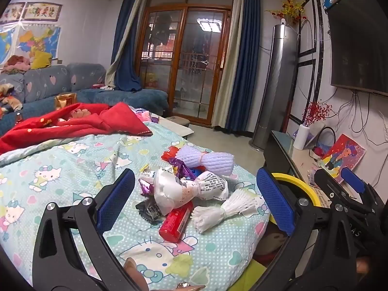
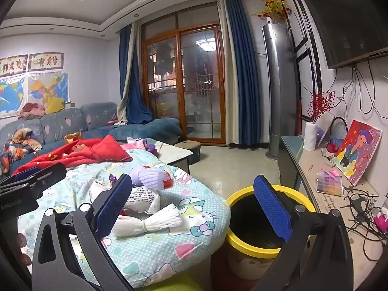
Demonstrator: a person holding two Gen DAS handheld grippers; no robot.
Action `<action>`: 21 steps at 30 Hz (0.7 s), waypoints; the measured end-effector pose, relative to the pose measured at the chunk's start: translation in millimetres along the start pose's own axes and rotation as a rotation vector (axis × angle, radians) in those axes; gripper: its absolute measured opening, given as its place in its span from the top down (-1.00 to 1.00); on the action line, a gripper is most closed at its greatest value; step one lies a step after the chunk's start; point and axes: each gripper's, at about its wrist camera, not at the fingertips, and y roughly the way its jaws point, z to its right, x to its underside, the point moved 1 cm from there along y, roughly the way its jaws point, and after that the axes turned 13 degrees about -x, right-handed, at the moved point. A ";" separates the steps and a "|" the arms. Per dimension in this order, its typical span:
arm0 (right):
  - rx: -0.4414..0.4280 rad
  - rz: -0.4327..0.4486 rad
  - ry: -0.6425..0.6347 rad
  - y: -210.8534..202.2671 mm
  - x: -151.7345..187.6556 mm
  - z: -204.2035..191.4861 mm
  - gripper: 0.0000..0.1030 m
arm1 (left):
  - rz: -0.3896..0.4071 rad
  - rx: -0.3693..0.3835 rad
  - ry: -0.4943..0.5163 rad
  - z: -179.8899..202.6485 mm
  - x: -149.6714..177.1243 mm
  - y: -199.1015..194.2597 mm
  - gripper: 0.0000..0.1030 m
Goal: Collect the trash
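Left wrist view: left gripper (image 1: pixel 194 201) spread wide, nothing between the pads, above a trash pile near the quilt's (image 1: pixel 60 169) right edge. Red tube (image 1: pixel 175 220), white foam net (image 1: pixel 225 209), printed white wrapper (image 1: pixel 191 188), purple foam net (image 1: pixel 206 161), purple foil scraps half buried. Yellow-rimmed bin (image 1: pixel 308 191) mostly hidden behind the right finger.

Right wrist view: right gripper (image 2: pixel 191 208) likewise wide open and empty. Bin (image 2: pixel 245 240) beside the quilt's (image 2: pixel 169 242) right edge, interior dark, contents unreadable. White foam net (image 2: pixel 157 220) at that edge, pile partly blocked by the left finger.
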 end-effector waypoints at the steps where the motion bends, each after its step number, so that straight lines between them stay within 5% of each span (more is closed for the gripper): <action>1: 0.006 -0.019 -0.008 1.5 0.3 -0.6 -0.89 | 0.001 0.000 0.001 0.1 0.0 -0.6 -0.79; 21: 0.009 -0.021 0.006 7.6 7.8 3.8 -0.90 | -0.024 0.005 0.007 2.5 12.3 6.1 -0.79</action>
